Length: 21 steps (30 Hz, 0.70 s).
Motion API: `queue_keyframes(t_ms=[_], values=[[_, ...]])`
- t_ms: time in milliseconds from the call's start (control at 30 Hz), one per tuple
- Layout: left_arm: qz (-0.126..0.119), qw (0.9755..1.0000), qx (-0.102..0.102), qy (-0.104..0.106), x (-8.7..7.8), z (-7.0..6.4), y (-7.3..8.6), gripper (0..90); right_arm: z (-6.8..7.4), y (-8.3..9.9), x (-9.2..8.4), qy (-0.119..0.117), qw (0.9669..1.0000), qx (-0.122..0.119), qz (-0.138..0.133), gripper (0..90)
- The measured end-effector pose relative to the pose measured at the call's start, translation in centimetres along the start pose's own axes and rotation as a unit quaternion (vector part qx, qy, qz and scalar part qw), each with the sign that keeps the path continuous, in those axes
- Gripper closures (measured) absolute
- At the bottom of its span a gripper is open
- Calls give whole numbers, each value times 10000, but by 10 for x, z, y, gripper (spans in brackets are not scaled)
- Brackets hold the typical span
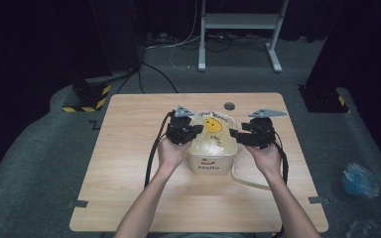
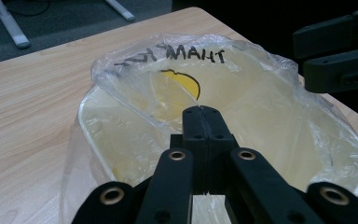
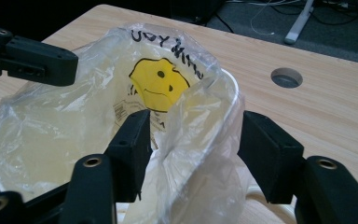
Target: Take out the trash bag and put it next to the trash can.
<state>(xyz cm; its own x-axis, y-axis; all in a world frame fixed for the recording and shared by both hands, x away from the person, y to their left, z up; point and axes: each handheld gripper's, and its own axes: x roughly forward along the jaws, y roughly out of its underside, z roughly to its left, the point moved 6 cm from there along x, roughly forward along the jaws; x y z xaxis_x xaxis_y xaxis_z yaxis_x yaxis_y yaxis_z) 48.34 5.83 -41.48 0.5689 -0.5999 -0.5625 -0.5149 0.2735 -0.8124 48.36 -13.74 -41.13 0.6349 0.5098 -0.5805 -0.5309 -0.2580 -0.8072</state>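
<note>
A cream bin [image 1: 211, 162] marked "Hello" stands mid-table, lined with a clear plastic bag [image 1: 213, 139] that bears a yellow smiley. My left gripper [image 1: 187, 132] is at the bin's left rim. In the left gripper view its jaws are shut [image 2: 200, 116], and the bag's film [image 2: 135, 84] appears pinched at the near rim. My right gripper [image 1: 240, 135] is at the right rim. In the right gripper view it stands open [image 3: 200, 154], and its jaws straddle the raised bag edge [image 3: 196, 116] and the bin's rim without touching it.
The wooden table [image 1: 129, 163] has a round hole [image 1: 229, 106] behind the bin. A cream strap [image 1: 248, 182] loops on the table right of the bin. A white stand [image 1: 238, 22] is on the floor beyond, with a blue plastic bundle [image 1: 359, 179] at the right.
</note>
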Motion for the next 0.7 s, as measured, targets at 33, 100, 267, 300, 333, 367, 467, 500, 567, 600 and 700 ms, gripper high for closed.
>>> queue_keyframes(t_ms=[33,100,267,300,333,367,467,500,567,600,700], values=[[7,10000,5,6,0,-1,0,894,0,-1,2,6,10000,-17,17,462],[2,10000,13,15,1,-1,0,894,1,-2,5,18,10000,-28,65,517],[-45,9999,5,112,0,-4,-1,894,5,-2,12,-181,9995,-75,233,703],[-38,9999,30,120,1,-5,-1,895,6,-2,13,-206,9995,-84,234,743],[-35,9999,33,126,1,-5,-1,895,6,-2,14,-232,9993,-76,285,783],[-33,9999,39,132,1,-5,-1,894,7,-2,14,-255,9992,-100,292,803],[-32,9998,62,159,2,-7,0,893,8,-2,15,-322,9990,-120,296,865],[-33,9998,78,163,2,-7,0,891,9,-3,15,-336,9989,-121,294,875],[-50,9998,111,168,3,-8,0,873,10,-4,15,-382,9988,-131,272,884],[-51,9998,131,171,3,-8,0,844,11,-4,15,-417,9987,-116,256,887],[-76,9997,99,220,6,-11,-1,710,13,-6,15,-477,9985,-121,254,891]])
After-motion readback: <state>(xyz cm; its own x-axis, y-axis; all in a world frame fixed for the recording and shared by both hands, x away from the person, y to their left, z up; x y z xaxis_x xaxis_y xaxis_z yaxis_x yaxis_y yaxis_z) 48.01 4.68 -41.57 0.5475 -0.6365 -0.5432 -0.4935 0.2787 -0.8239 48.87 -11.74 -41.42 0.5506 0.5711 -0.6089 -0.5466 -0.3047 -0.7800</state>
